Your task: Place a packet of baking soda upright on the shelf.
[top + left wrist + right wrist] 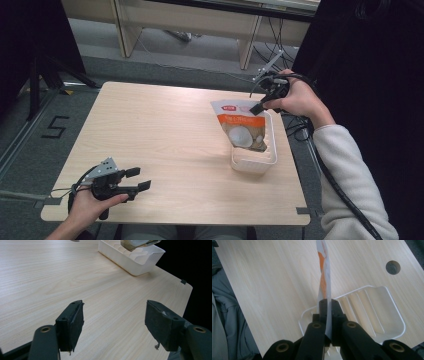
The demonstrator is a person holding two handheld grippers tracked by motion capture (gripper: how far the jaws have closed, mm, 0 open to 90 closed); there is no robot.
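An orange and white food pouch (241, 125) hangs over the white slotted rack (272, 150) at the table's right side, its lower end down in the rack. My right gripper (256, 108) is shut on the pouch's top edge. In the right gripper view the pouch (323, 277) runs edge-on between the closed jaws, above the rack (392, 315). My left gripper (141, 179) rests near the table's front left corner, open, with nothing between its fingers (72, 322). The rack (135, 262) lies far ahead of it.
The wooden table (160, 130) has a round cable hole (393, 267) in it. Cables trail off the right edge by the person's sleeve (350, 180). Beyond the far edge stand desk legs (125, 30).
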